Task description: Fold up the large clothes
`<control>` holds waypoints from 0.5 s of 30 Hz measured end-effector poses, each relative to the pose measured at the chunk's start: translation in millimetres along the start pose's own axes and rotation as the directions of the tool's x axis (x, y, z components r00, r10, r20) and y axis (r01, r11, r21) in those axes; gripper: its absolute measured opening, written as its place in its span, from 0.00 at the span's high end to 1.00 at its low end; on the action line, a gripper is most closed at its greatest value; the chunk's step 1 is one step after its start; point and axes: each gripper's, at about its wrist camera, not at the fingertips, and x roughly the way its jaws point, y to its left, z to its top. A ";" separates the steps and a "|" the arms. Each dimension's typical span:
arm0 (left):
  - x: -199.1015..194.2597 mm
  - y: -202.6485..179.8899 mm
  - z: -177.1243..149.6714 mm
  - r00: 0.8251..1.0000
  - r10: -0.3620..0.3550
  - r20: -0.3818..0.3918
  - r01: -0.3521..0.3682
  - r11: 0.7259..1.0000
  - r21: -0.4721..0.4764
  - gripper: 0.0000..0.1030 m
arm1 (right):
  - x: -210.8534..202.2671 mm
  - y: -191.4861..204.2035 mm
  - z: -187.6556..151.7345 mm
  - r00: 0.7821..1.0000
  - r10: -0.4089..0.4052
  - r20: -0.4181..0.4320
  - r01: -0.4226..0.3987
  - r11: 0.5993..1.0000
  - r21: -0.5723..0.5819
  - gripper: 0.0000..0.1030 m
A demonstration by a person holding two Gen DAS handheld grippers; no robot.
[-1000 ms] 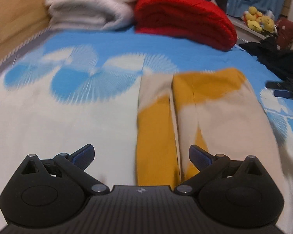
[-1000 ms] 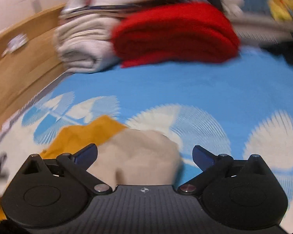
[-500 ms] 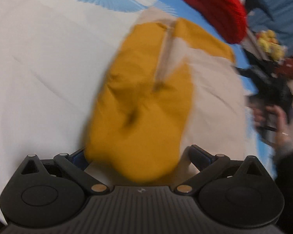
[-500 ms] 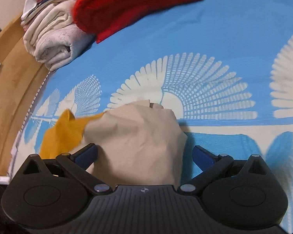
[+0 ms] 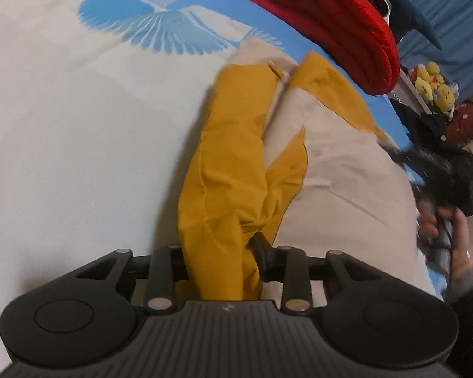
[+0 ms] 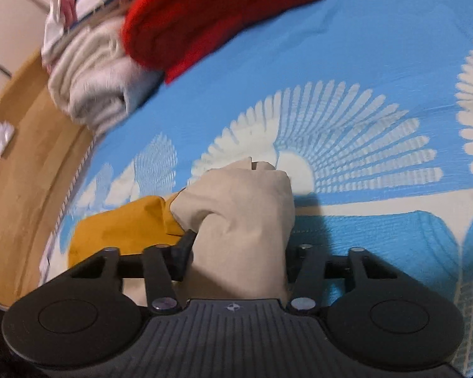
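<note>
Fabric fills both wrist views: one garment, mustard yellow and beige, lies spread on a bedsheet printed with blue and white fan shapes. The left gripper is clenched on a bunched fold of the yellow part, its two fingers drawn in tight against the cloth, and that fold rises from the sheet toward the camera. The right gripper is likewise clamped, pinching a beige corner of the same garment, with yellow cloth showing just to its left. At the head of the bed sit two folded piles, a red blanket and a pale, off-white one beside it, touching. At the right edge of the left wrist view, one hand grips what seems to be the other gripper's handle, though it is blurred.
</note>
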 end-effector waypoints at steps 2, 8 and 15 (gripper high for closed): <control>14.0 -8.3 36.4 1.000 0.020 0.021 -0.021 0.998 0.064 0.69 | -14.0 -9.7 -3.6 0.998 -0.012 0.068 0.010 0.999 0.039 0.55; 109.0 -102.8 170.4 0.997 0.081 0.010 -0.079 0.921 0.381 0.71 | -72.9 -64.2 -51.5 0.959 -0.094 0.267 0.012 0.956 0.292 0.56; 192.6 -223.7 208.0 0.999 0.047 0.009 -0.043 0.800 0.599 0.70 | -123.9 -79.9 -149.2 0.877 -0.183 0.444 -0.058 0.877 0.477 0.56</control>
